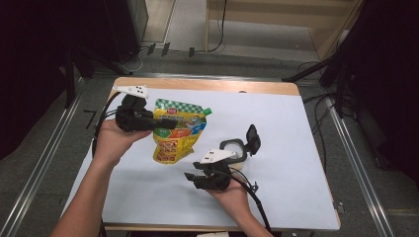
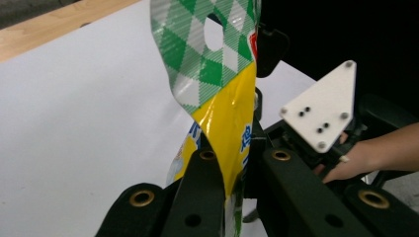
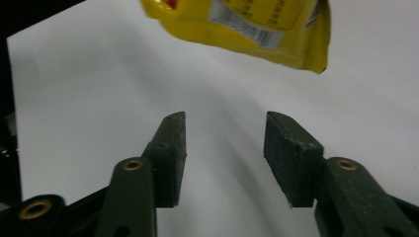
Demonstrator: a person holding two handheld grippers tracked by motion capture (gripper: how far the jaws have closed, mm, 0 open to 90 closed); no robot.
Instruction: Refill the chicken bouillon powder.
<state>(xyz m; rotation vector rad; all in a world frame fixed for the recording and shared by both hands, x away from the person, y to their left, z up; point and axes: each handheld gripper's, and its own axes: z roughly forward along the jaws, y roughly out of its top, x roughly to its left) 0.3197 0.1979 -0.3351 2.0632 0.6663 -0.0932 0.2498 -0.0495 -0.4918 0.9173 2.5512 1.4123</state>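
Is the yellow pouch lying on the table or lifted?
Lifted: the left tool clamps the pouch by its side, and its bottom edge hangs above the white table cover.

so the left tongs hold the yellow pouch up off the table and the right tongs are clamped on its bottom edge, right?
Not quite. The left tongs do hold the pouch up, but the right tongs grip nothing: the right gripper view shows their jaws apart over the white table, with the pouch's bottom edge beyond them.
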